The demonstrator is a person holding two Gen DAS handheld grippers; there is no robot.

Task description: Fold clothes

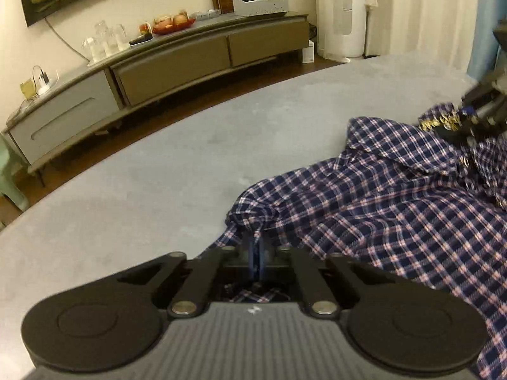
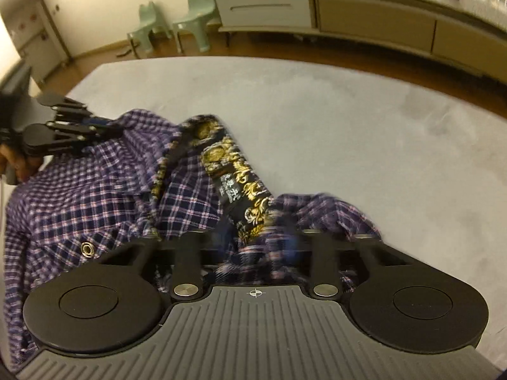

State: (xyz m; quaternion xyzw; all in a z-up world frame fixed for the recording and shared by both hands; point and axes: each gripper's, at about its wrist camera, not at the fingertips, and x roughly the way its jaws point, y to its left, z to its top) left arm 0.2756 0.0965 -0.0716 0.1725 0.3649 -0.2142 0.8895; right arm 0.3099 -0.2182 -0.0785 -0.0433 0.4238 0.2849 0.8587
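A navy, white and pink plaid shirt (image 1: 396,205) lies crumpled on a grey padded surface (image 1: 158,174). My left gripper (image 1: 256,247) is shut on a bunched edge of the shirt at its near left end. In the right wrist view the shirt (image 2: 95,196) shows a black-and-gold patterned band (image 2: 234,183) along its collar and placket. My right gripper (image 2: 258,240) is blurred, and folds of the shirt fill the narrow gap between its fingers. Each gripper shows in the other's view: the right gripper (image 1: 469,120) at the collar, the left gripper (image 2: 104,128) at the shirt's far edge.
A long low cabinet (image 1: 171,63) with glasses and a fruit dish runs along the wall beyond a strip of wooden floor. Two pale green chairs (image 2: 196,15) stand by it. A white tower appliance (image 1: 345,15) and curtains stand at the back right. Bare grey surface (image 2: 348,126) extends right of the shirt.
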